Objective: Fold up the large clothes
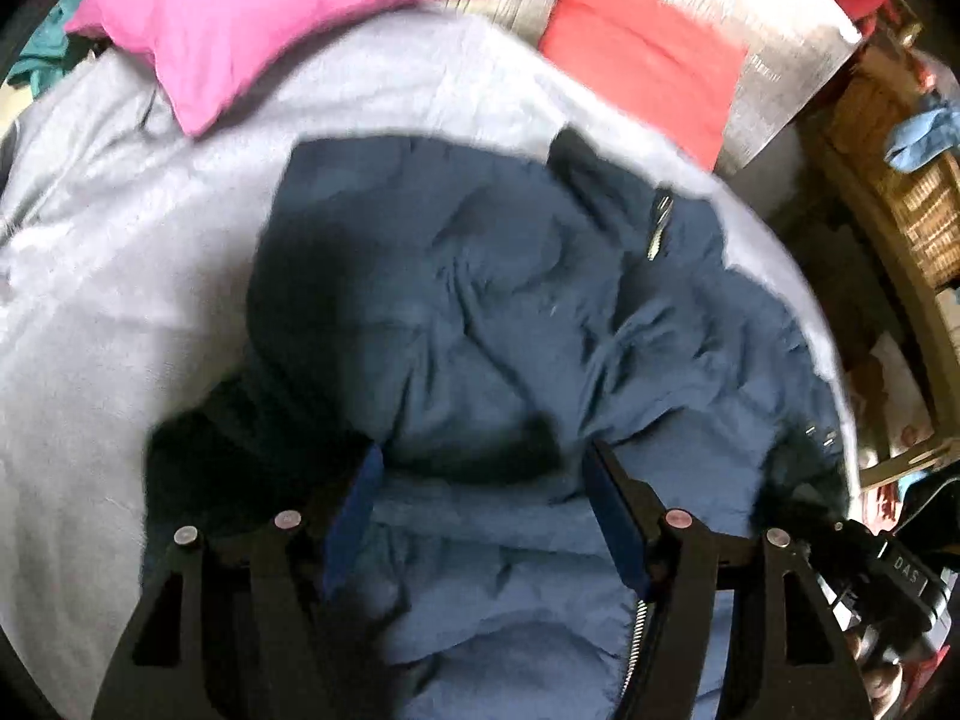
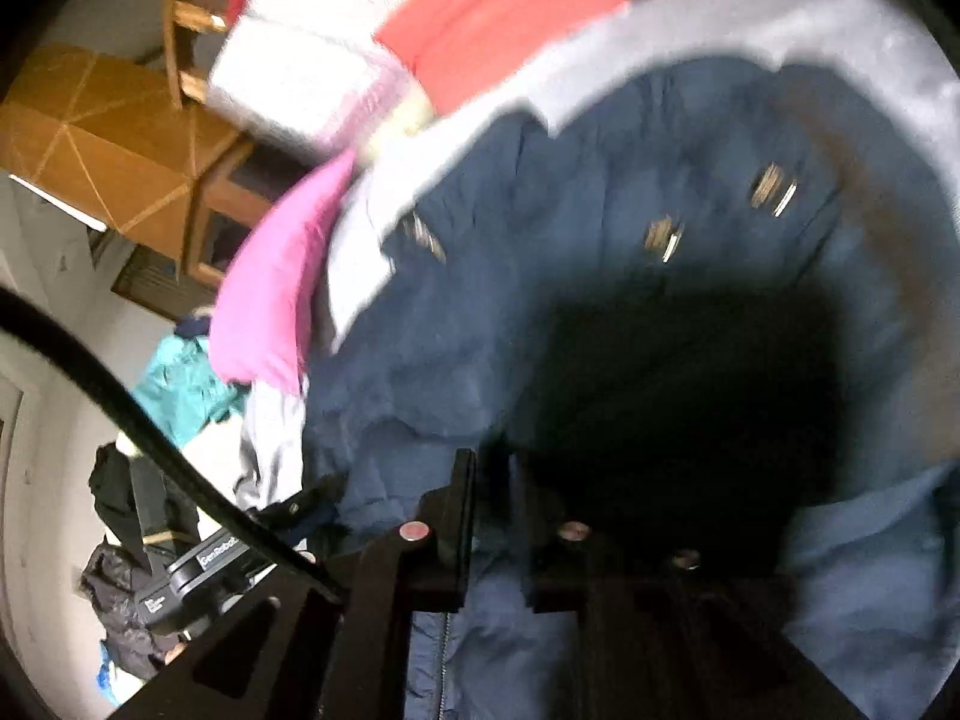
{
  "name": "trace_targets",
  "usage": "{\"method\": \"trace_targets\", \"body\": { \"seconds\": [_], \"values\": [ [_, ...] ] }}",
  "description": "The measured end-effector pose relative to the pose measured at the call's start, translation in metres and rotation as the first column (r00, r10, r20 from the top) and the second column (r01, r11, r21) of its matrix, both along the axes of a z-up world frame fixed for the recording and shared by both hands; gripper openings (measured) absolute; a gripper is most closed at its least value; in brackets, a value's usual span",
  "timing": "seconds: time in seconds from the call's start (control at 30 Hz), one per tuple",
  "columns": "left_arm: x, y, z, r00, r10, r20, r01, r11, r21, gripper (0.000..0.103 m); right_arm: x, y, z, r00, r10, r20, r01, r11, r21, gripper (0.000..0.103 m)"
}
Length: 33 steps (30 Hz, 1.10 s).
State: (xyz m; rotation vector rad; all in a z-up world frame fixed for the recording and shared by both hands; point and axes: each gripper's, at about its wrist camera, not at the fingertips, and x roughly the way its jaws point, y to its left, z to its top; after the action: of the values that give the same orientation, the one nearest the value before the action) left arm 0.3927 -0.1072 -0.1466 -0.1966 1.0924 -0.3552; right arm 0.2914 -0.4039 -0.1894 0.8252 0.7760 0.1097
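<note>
My right hand-held gripper (image 2: 492, 516) pinches the rumpled blue jacket (image 1: 480, 312); left hand-held gripper (image 1: 480, 510) spread; folding barely begun.

Grey bed (image 1: 108, 276) under blue jacket (image 1: 480, 312)

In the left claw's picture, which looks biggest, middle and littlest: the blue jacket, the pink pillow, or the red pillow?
1. Blue jacket: by far the biggest, though it lies nearest the camera.
2. Pink pillow.
3. Red pillow: looks a bit smaller, but both are partly cut off, so that's unsure.
</note>
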Motion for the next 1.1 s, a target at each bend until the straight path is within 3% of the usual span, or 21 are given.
{"method": "trace_targets", "body": {
  "seconds": [0.1, 0.17, 0.27, 0.4, 0.47, 0.63, 0.7, 0.87, 1.0, 1.1],
  "values": [
    [0.006, 0.008, 0.006, 0.998, 0.042, 0.04, -0.043, 0.998, 0.042, 0.07, -0.02, -0.023, 0.011, 0.996, -0.083, 0.015, 0.084, 0.996, -0.028, 0.015],
    [0.011, 0.014, -0.003, 0.997, 0.076, 0.027, -0.078, 0.993, 0.085, 0.07, -0.026, -0.039, 0.002, 0.992, -0.118, -0.044, 0.117, 0.993, -0.034, 0.014],
    [0.025, 0.017, -0.027, 0.996, 0.085, -0.04, -0.079, 0.988, 0.132, 0.07, -0.02, -0.048, -0.025, 0.987, -0.103, -0.122, 0.105, 0.994, 0.013, 0.008],
    [0.023, 0.014, -0.025, 0.997, 0.074, -0.03, -0.068, 0.984, 0.165, 0.07, -0.021, -0.053, -0.033, 0.986, -0.104, -0.129, 0.113, 0.992, 0.062, 0.007],
    [0.019, 0.013, -0.018, 0.997, 0.071, -0.016, -0.067, 0.984, 0.165, 0.07, -0.025, -0.051, -0.025, 0.987, -0.1, -0.127, 0.107, 0.993, 0.046, 0.013],
    [0.009, 0.016, 0.003, 0.996, 0.077, 0.042, -0.082, 0.988, 0.128, 0.07, -0.025, -0.021, 0.004, 1.0, -0.007, -0.003, 0.007, 1.0, 0.026, 0.014],
    [0.007, 0.011, 0.002, 0.997, 0.063, 0.052, -0.07, 0.986, 0.149, 0.07, -0.018, -0.006, 0.005, 1.0, 0.028, 0.011, -0.028, 1.0, 0.012, 0.015],
    [0.008, -0.001, -0.019, 1.0, 0.027, 0.015, -0.029, 0.971, 0.238, 0.071, 0.005, 0.015, -0.032, 0.993, 0.079, -0.093, -0.078, 0.997, 0.014, 0.016],
    [0.007, 0.006, -0.018, 0.999, 0.038, -0.009, -0.035, 0.976, 0.216, 0.071, 0.003, 0.005, -0.033, 0.991, 0.082, -0.103, -0.072, 0.993, 0.095, 0.016],
    [0.002, 0.011, -0.005, 0.999, 0.04, 0.015, -0.042, 0.981, 0.19, 0.071, -0.009, -0.003, -0.019, 0.993, 0.068, -0.098, -0.061, 0.996, 0.072, 0.018]
  ]
}}
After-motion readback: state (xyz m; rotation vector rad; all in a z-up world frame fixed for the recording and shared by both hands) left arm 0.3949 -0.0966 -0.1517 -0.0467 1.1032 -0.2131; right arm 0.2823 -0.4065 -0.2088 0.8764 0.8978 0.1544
